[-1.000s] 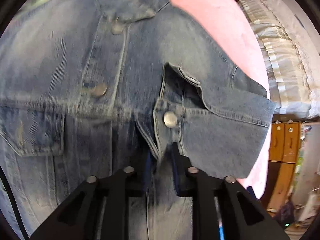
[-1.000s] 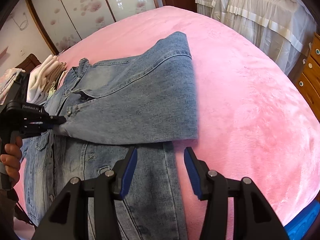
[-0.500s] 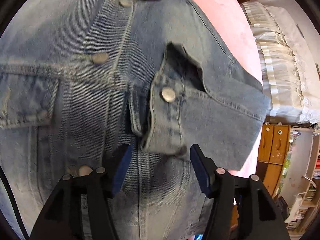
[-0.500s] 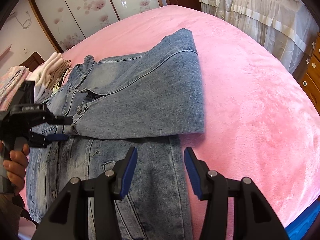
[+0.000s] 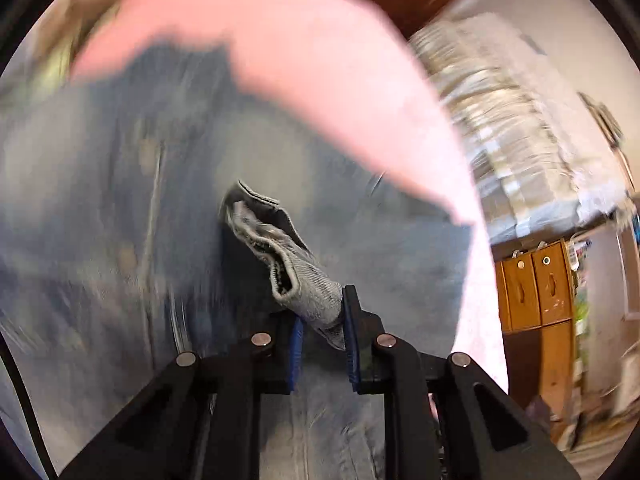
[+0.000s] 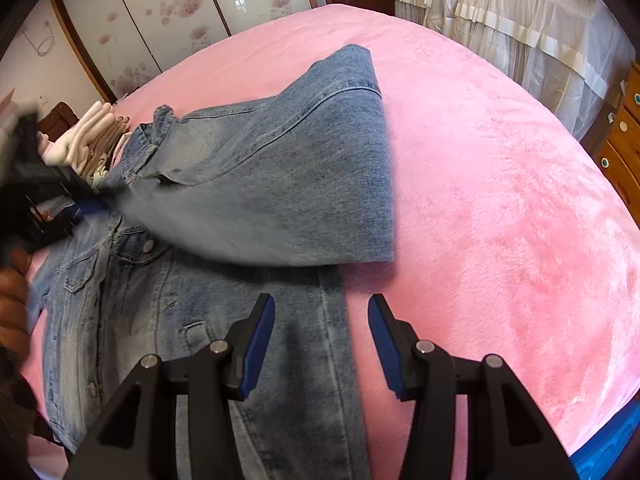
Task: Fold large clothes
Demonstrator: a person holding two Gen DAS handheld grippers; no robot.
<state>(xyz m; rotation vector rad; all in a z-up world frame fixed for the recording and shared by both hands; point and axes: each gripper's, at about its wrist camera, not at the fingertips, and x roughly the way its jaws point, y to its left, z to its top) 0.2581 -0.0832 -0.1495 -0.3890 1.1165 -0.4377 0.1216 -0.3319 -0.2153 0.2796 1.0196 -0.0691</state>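
Note:
A blue denim jacket (image 6: 132, 312) lies front up on the pink bed cover (image 6: 500, 200). Its sleeve (image 6: 280, 184) is folded across the chest, and the cuff (image 5: 280, 248) is pinched between the blue pads of my left gripper (image 5: 322, 312), which is shut on it and holds it raised off the jacket. In the right wrist view that left gripper (image 6: 86, 208) shows blurred at the left edge. My right gripper (image 6: 322, 320) hovers open over the jacket's lower right edge, nothing between its fingers.
A stack of folded pale clothes (image 6: 96, 136) sits past the collar at the left. White frilled curtains (image 6: 500, 20) and a wooden dresser (image 6: 624, 136) stand beyond the bed on the right. A person's hand (image 6: 12, 300) holds the left gripper's handle.
The left gripper opened over the cuff, then closed on it and lifted it; the sleeve now rises off the jacket front. The right gripper has stayed in place.

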